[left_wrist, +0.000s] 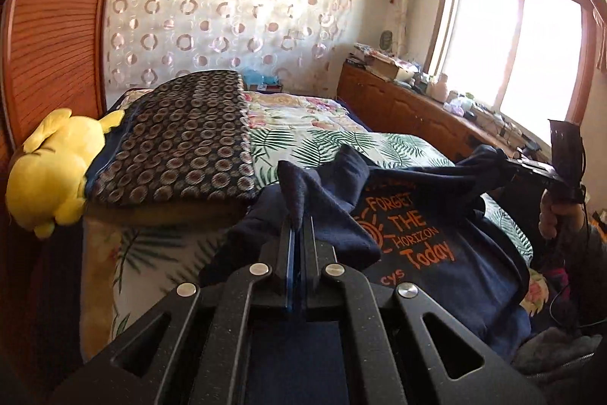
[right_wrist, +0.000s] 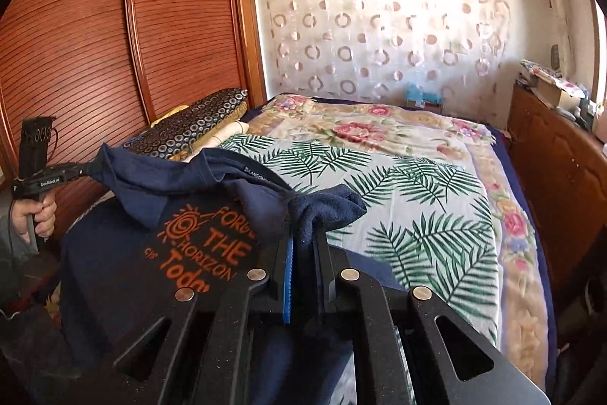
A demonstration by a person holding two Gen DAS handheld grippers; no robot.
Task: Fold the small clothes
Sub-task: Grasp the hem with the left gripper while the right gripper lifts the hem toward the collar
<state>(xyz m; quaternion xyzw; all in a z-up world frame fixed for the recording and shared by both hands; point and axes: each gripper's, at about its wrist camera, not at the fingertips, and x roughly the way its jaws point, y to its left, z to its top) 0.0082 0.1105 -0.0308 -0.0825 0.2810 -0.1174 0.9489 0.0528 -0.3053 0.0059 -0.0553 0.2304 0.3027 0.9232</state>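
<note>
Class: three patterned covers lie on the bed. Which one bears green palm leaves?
The white leaf-print sheet nearest the camera; the others show pink roses or dark circles.

Navy shirt reads "FORGET THE HORIZON Today"; left gripper "GenRobot.AI".

The bed fills the room's middle, covered by a palm-leaf sheet near the front and a floral blanket toward the far wall. A folded quilt with a ring pattern sits on the bed's left side beside the wooden wardrobe, and a yellow plush toy lies against the quilt's near end. A navy T-shirt with orange lettering hangs over the near part of the bed, its lower part draping toward the palm-leaf sheet.
</note>
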